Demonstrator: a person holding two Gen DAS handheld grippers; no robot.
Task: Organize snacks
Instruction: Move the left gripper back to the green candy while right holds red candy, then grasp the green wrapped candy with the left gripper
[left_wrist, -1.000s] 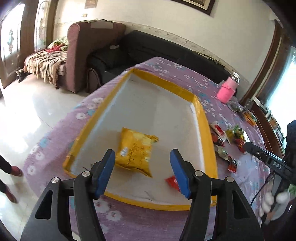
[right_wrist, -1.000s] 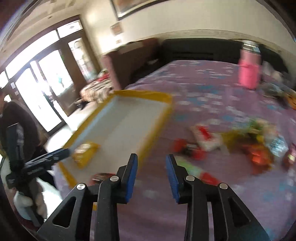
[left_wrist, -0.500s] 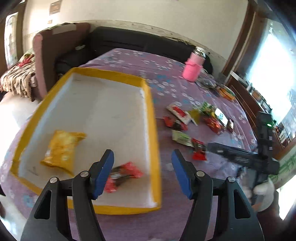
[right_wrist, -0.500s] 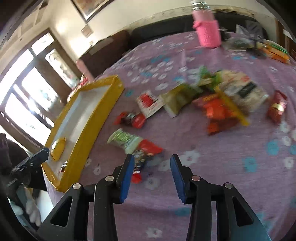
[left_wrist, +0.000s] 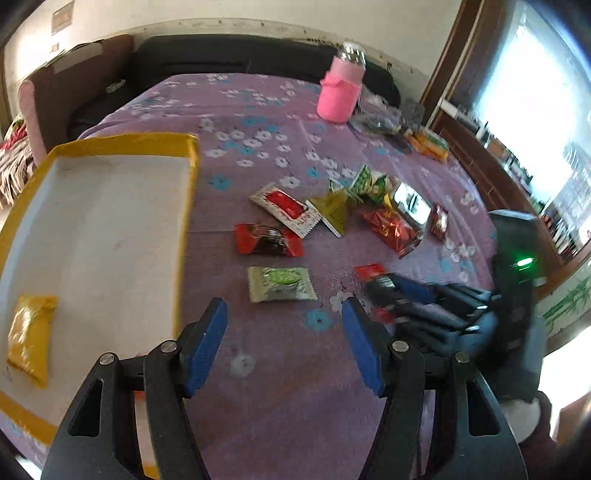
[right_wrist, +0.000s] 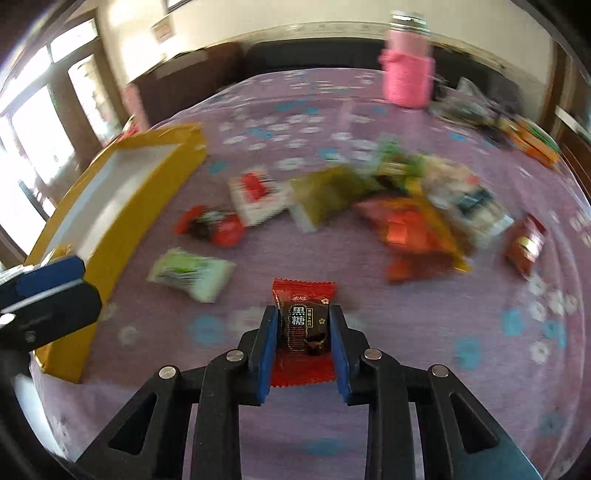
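Observation:
My right gripper is closing its jaws around a red and black candy packet on the purple cloth, and the blue pads sit against its dark middle. The left wrist view shows that gripper low at the right with the red packet's end sticking out. My left gripper hangs open over bare cloth, just right of the yellow-rimmed white tray. A yellow packet lies in the tray. A green and white packet lies just ahead of the left fingers.
More snacks are spread on the cloth: a red and black candy, a white and red packet, and a pile of green, olive and red packets. A pink bottle stands at the back. A dark sofa is beyond the table.
The left gripper swung right from over the tray to the cloth beside it, still open. The right gripper came down among the snacks and closed around the red and black packet.

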